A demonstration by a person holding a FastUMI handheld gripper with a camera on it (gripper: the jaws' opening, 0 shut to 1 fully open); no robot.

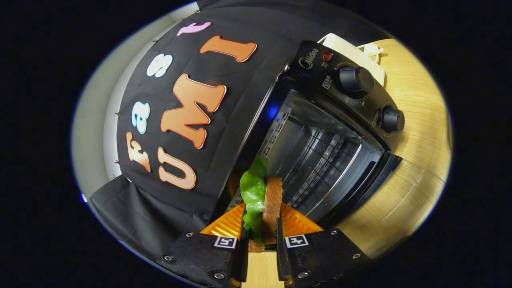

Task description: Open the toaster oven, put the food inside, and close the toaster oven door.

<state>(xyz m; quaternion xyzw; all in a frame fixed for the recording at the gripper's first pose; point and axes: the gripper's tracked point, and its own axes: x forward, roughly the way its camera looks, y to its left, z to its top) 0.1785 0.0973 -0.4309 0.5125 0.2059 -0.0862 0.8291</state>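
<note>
Your sandwich (264,200), bread and lettuce, sits clamped between both fingers of your gripper (262,234), at the mouth of the toaster oven (328,132). The oven's door is down, its cavity open just beyond; your view is tilted.

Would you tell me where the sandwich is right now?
The brown bread and green lettuce sandwich is clamped between the gripper fingers, just before the open black toaster oven.
</note>
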